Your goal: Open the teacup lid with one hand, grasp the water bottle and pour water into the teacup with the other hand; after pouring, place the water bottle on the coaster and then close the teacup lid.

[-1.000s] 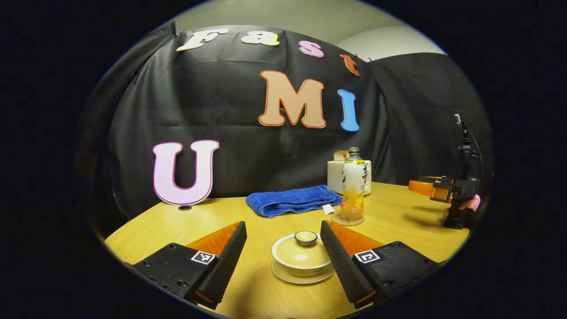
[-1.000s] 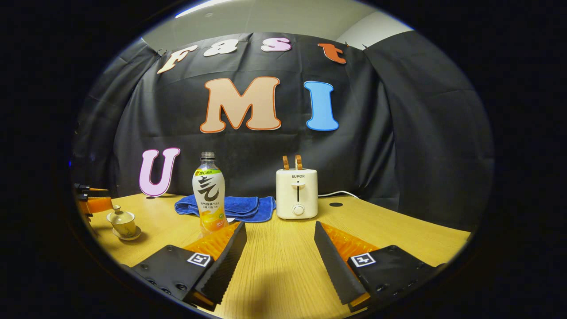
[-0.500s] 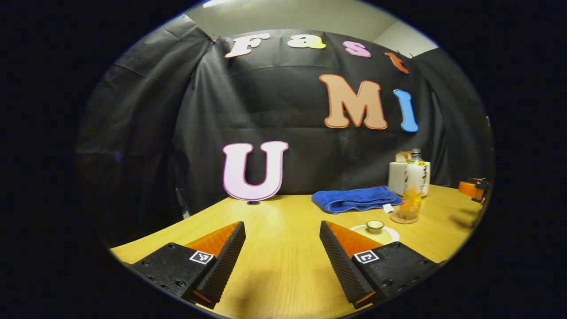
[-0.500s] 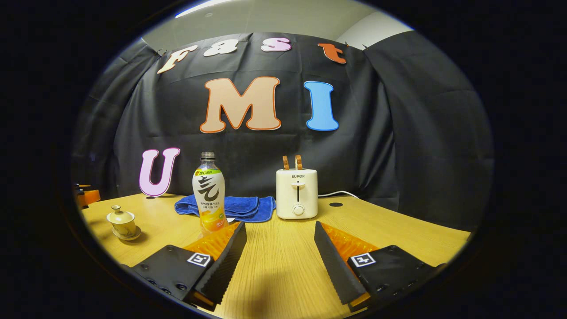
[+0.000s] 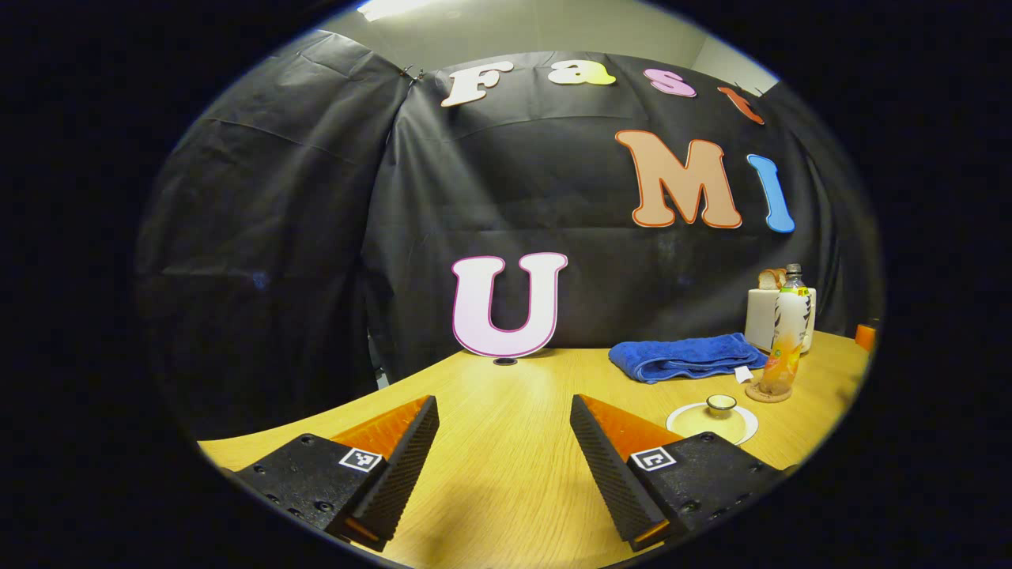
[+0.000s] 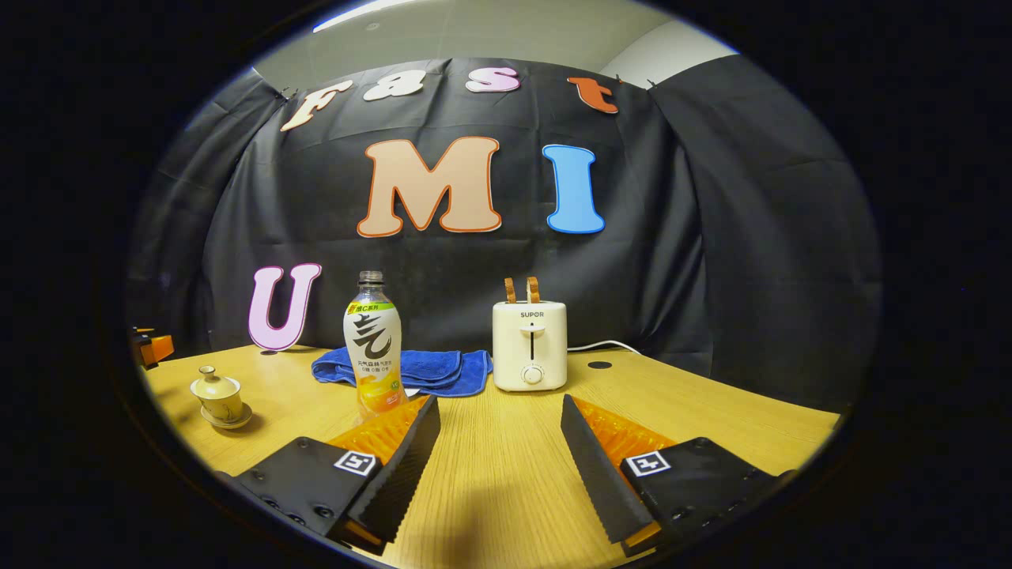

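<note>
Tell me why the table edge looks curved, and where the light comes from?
Left gripper view: the lens bends the table into an arc; a ceiling light glows at the top, and the cloth wall stays dim. Right gripper view: the same bulge; the teacup throws a soft shadow, and everything looks sharp.

The booth is dim, lit from overhead: a bright ceiling light (image 5: 387, 8) glows at the top edge of the left gripper view, above the desk (image 5: 514, 395). The desk's wood takes a soft sheen and stays the brightest surface. In the right gripper view a soft shadow lies on the desk just beside the teacup (image 6: 217, 399). Both views are sharp at centre, and the desk's edges curve strongly toward the rim.
</note>
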`<state>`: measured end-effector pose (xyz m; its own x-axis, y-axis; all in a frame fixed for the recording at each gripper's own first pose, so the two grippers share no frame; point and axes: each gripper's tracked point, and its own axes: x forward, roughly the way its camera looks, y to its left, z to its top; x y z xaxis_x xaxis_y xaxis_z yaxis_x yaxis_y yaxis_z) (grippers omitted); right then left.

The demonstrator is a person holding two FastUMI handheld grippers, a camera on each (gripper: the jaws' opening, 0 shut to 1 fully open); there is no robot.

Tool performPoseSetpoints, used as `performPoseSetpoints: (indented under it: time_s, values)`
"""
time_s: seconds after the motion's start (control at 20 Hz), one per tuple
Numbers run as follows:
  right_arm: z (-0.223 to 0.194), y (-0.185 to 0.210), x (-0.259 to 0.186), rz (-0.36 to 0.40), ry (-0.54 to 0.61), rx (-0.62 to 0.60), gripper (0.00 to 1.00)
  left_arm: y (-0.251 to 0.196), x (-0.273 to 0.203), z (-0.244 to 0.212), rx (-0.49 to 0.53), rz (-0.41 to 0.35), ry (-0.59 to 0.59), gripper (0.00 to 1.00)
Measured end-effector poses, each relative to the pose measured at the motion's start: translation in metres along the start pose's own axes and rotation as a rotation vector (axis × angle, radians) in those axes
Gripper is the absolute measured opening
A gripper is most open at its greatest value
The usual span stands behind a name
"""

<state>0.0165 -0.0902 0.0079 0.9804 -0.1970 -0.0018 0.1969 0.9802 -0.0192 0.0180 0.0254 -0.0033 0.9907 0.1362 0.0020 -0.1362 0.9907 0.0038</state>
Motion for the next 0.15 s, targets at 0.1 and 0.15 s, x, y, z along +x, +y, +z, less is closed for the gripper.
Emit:
performPoseSetpoints:
  time_s: [0.1, 0.15]
  values:
    - [0.0, 0.0002, 0.0002, 0.0, 0.0, 0.0, 0.94, -0.0006, -0.0001, -0.0002, 0.0, -0.002, 0.0, 0.98]
    - [-0.0002, -0.0001, 0.0002, 0.0, 0.0, 0.0, 0.97, -0.0017, -0.0002, 0.0001, -0.001, -0.005, 0.0, 0.98]
